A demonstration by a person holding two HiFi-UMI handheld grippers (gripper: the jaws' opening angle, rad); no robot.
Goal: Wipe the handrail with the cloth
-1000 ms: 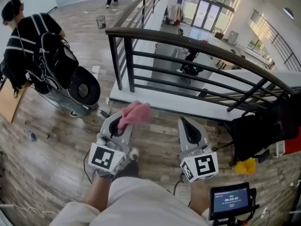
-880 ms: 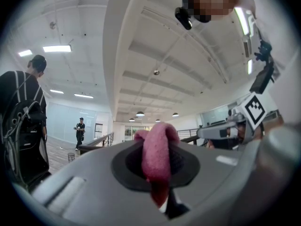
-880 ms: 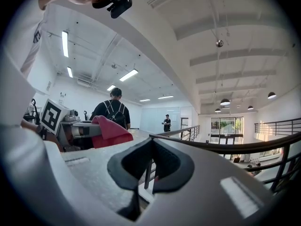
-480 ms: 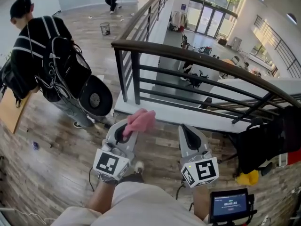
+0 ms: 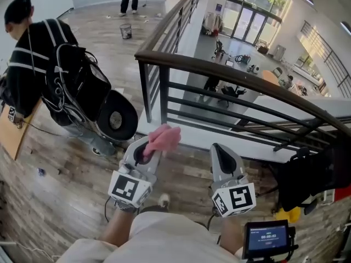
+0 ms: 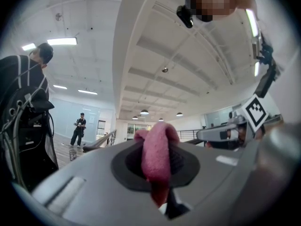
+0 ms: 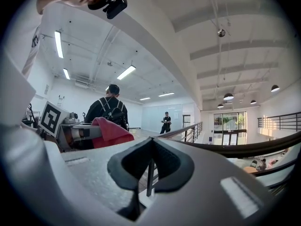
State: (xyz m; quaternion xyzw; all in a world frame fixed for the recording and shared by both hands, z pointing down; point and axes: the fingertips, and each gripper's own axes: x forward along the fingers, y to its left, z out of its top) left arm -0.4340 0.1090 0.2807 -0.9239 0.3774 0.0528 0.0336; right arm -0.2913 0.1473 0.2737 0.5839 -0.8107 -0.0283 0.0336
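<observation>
A pink cloth (image 5: 163, 137) sticks out of the tips of my left gripper (image 5: 148, 144), which is shut on it. In the left gripper view the cloth (image 6: 157, 152) fills the gap between the dark pads. My right gripper (image 5: 219, 149) is held beside it at the same height, shut with nothing in it; its pads (image 7: 164, 166) leave only a thin slit. The dark brown handrail (image 5: 230, 72) tops a black barred railing ahead of and above both grippers, apart from them. The same handrail (image 7: 263, 148) crosses the right gripper view at the right.
A person with a black backpack (image 5: 52, 53) stands at the left beside a round black machine (image 5: 117, 118). A black bag (image 5: 312, 174) and something yellow (image 5: 289, 213) lie at the right. Beyond the railing the floor drops to a lower hall. A small bin (image 5: 126, 30) stands far off.
The view has drawn a little closer to the railing, and the handrail sits lower and nearer. Both grippers keep their pose, the cloth still held in the left one.
</observation>
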